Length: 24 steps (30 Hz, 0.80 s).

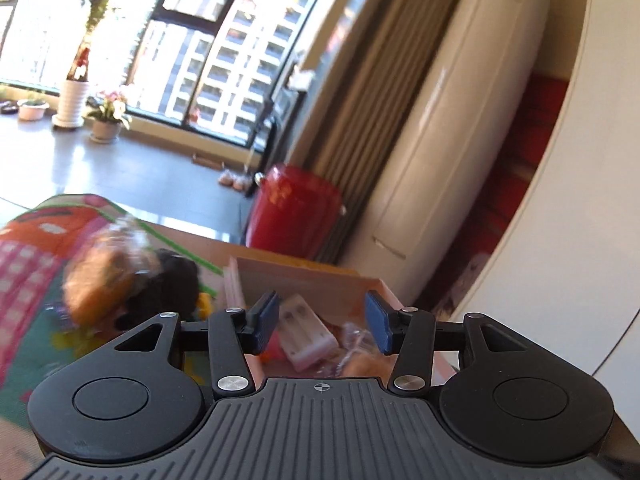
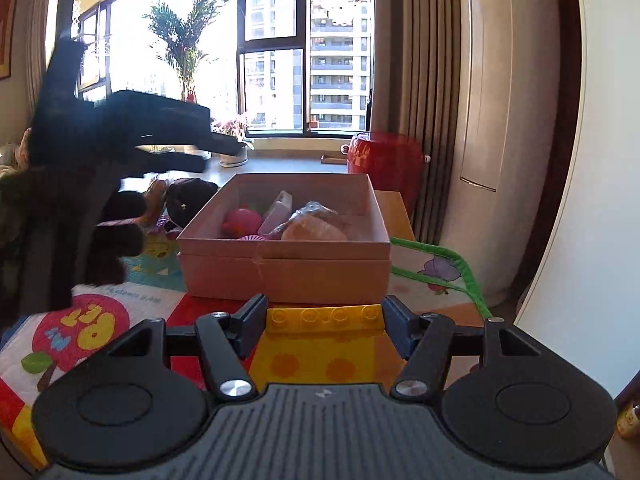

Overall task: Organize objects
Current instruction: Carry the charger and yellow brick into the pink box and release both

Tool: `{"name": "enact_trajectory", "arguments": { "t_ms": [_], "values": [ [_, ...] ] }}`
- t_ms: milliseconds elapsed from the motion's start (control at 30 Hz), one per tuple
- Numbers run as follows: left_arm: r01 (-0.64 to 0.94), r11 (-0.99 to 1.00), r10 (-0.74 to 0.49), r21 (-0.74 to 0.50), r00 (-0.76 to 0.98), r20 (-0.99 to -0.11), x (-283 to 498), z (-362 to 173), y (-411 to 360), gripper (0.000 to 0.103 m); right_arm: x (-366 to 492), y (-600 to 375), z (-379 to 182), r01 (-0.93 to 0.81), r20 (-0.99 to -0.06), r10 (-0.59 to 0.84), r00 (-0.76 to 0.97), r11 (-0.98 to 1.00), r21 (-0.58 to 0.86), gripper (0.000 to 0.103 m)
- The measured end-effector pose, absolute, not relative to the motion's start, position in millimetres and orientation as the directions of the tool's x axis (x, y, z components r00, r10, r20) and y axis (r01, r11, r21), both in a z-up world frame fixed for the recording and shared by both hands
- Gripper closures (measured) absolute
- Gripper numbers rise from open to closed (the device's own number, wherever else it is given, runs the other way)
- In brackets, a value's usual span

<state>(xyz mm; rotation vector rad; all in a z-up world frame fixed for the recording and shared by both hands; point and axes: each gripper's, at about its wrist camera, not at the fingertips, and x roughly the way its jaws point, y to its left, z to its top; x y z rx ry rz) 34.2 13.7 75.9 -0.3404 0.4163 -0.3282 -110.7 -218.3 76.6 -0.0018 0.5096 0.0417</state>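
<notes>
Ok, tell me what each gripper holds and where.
Right gripper clamps the yellow brick by its two ends. Left gripper holds nothing.

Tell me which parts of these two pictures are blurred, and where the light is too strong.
Left wrist view: the bagged orange item on the play mat is smeared by motion, and the window is overexposed. Right wrist view: the left hand-held gripper is a dark blurred shape against the bright window, while the pink box and yellow brick are sharp. Straight edges bend in both.
</notes>
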Motion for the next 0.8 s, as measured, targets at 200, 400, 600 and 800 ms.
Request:
{"name": "enact_trajectory", "arguments": {
  "t_ms": [200, 400, 600, 800],
  "values": [
    [0.181, 0.945, -0.286, -0.274, 0.863, -0.416, -14.8, 55.2, 57.5, 0.051, -61.1, -224.7, 119.3, -0.072, -0.437, 0.092, 0.895, 0.996, 0.061, 0.04],
    [0.074, 0.948, -0.231, -0.309, 0.829, -0.509, -17.7, 32.3, 93.8, 0.051, 49.9, -221.2, 165.6, -0.002, -0.419, 0.051, 0.906, 0.993, 0.117, 0.019],
    [0.041, 0.942, -0.214, -0.332, 0.836, -0.505, -23.2, 18.7, 120.9, 0.051, 85.3, -204.2, 155.8, 0.031, -0.504, 0.029, 0.863, 0.993, 0.111, 0.016],
    [0.024, 0.94, -0.191, -0.34, 0.864, -0.466, -27.1, 19.7, 136.6, 0.051, 98.7, -125.8, 131.8, -0.113, -0.57, 0.112, 0.814, 0.993, 0.032, 0.01]
  ]
}}
